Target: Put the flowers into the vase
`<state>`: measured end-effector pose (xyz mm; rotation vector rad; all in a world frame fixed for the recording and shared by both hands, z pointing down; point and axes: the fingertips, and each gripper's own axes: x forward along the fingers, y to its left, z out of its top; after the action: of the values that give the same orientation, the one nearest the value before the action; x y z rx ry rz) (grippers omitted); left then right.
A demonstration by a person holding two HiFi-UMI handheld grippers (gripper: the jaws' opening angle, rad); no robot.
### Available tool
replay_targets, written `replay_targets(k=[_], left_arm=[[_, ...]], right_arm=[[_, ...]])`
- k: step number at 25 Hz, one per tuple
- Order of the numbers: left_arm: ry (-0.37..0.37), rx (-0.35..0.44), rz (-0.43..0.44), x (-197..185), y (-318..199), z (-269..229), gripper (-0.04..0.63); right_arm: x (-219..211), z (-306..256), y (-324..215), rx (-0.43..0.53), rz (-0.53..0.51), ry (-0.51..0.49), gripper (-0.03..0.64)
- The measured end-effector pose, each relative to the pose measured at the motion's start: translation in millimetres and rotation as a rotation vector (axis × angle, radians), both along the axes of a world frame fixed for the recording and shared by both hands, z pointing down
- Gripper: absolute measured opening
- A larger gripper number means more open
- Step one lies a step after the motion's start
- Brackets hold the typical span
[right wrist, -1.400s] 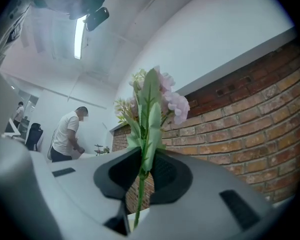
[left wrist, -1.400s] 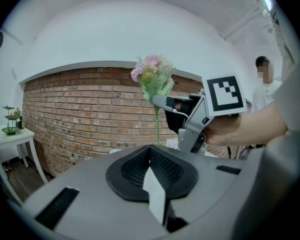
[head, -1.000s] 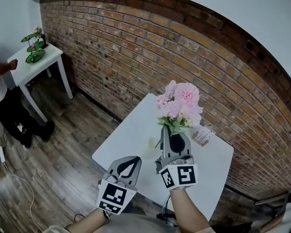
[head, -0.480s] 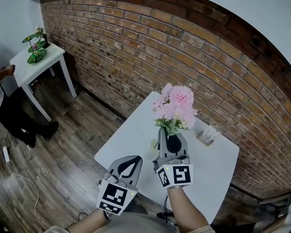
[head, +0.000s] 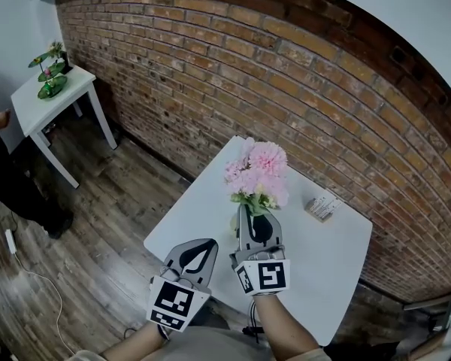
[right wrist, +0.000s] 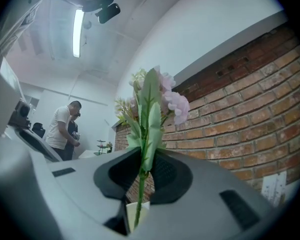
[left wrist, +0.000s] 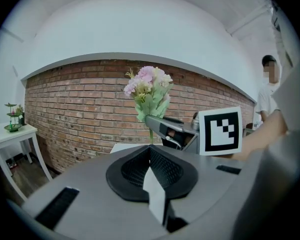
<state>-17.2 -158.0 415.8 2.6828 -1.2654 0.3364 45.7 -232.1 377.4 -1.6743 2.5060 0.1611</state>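
Flowers [head: 257, 173] upright in right gripper [head: 247, 211]

The head view looks steeply down on the desk [head: 203, 201] from over its near edge, with the brick wall [head: 210, 74] beyond the far edge. The left hand-held gripper [head: 203, 247] and right hand-held gripper [head: 251, 213] sit close below the lens. The left gripper view rides low on its gripper and faces about level along its jaws toward the brick wall, with the right hand-held gripper close at its right. The right gripper view tilts slightly upward along its jaws, with the flowers [right wrist: 150, 104] right against the lens. All three views share the flowers, the brick wall and the distant small desk [head: 37, 107].
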Motion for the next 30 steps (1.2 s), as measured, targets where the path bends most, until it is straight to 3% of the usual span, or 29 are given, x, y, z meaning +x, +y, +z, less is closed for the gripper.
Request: replay_targets(k=[30], left_arm=[[0.001,-0.022,0.002,2.2,3.7,8.5,0.009]], right_arm=[[4.5,52.6,4.0,-0.096,0.024,0.051,0.057]])
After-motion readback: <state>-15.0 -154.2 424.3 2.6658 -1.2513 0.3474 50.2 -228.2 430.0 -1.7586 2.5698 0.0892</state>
